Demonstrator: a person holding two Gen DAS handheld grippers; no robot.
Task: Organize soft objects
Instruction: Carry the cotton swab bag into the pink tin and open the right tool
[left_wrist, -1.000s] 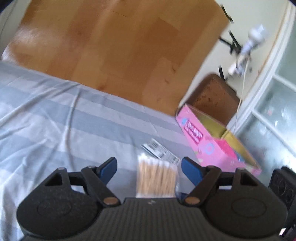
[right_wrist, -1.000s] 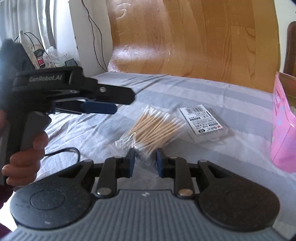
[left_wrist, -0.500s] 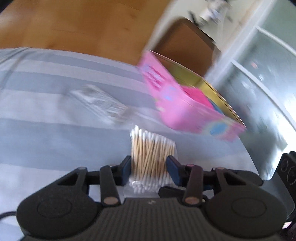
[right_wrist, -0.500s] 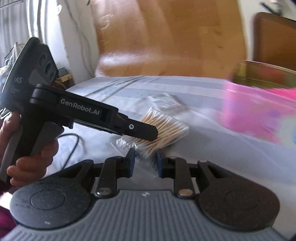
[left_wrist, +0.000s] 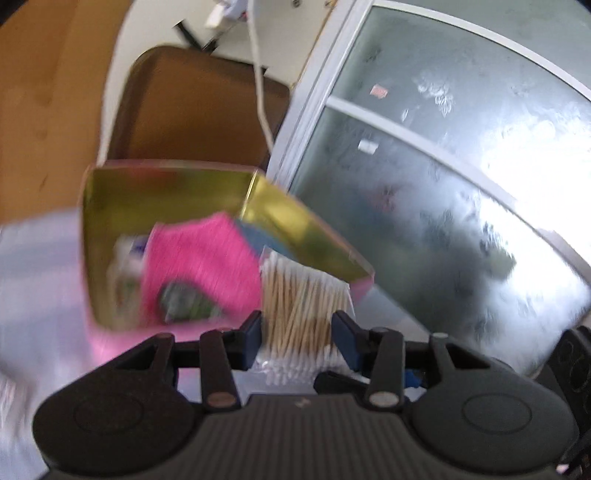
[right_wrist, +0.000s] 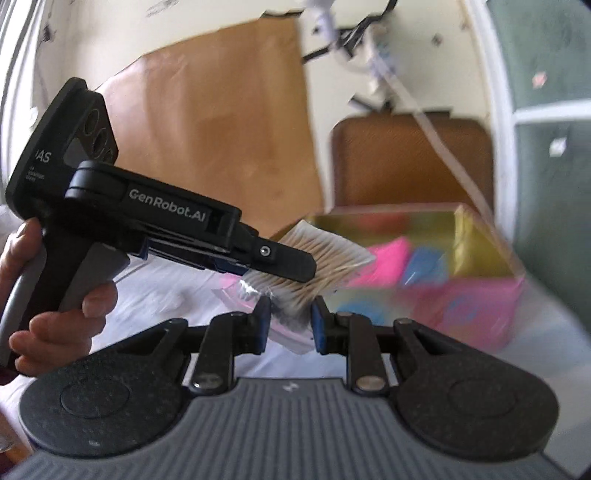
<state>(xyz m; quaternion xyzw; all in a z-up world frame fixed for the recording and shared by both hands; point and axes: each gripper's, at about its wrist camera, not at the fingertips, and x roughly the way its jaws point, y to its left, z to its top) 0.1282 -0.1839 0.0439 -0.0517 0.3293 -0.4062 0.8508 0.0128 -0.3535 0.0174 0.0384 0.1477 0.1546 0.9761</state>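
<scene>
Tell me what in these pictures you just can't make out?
- Left view: items inside the pink box are smeared by motion blur.
- Left view: beyond the window, frosted glass hides everything.
- Right view: swab bag is partly covered by the left gripper.
- Right view: box print unreadable, blurred.

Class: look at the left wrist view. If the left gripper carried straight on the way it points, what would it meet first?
Probably the open pink box: the left gripper, holding the cotton swab pack, points at its right end. Blur leaves depth unclear.
</scene>
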